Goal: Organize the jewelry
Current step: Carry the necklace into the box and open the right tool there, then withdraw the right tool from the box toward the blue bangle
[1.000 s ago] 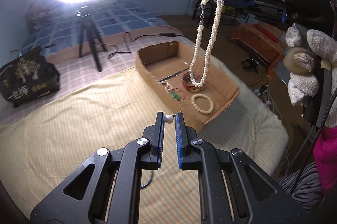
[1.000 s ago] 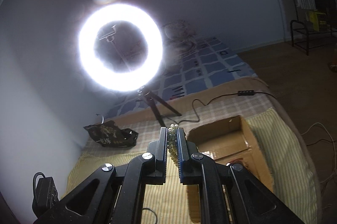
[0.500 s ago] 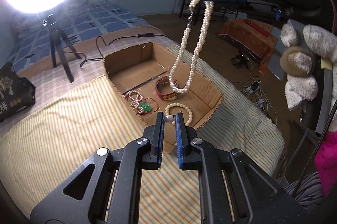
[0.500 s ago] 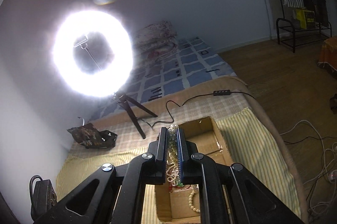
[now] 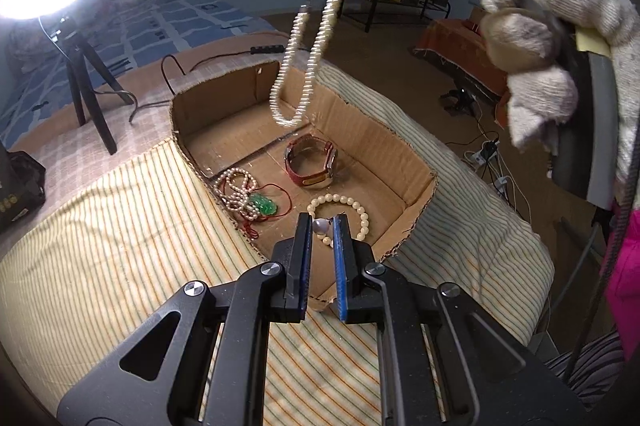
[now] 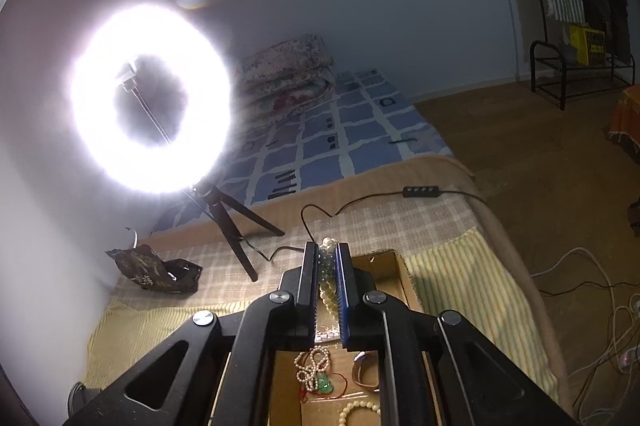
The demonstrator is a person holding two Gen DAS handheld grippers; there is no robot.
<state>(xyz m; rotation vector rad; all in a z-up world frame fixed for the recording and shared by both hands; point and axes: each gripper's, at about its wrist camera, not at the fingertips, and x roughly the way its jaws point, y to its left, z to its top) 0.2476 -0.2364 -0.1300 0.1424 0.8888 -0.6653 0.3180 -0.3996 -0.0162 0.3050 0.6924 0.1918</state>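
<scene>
Striped yellow bedding (image 5: 120,246) carries an open brown cardboard box (image 5: 416,161). Above its far end the right gripper (image 6: 328,258) pinches a twisted cream pearl necklace (image 5: 304,65), hanging free. Over the near edge, the left gripper (image 5: 322,226) clamps a small white pearl (image 5: 321,225).

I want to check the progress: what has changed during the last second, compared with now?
Both hand-held grippers moved over the cardboard box. The right hand-held gripper brought the hanging pearl necklace above the watch. Unchanged: the left hand-held gripper still pinches a single pearl; nothing was released.
</scene>
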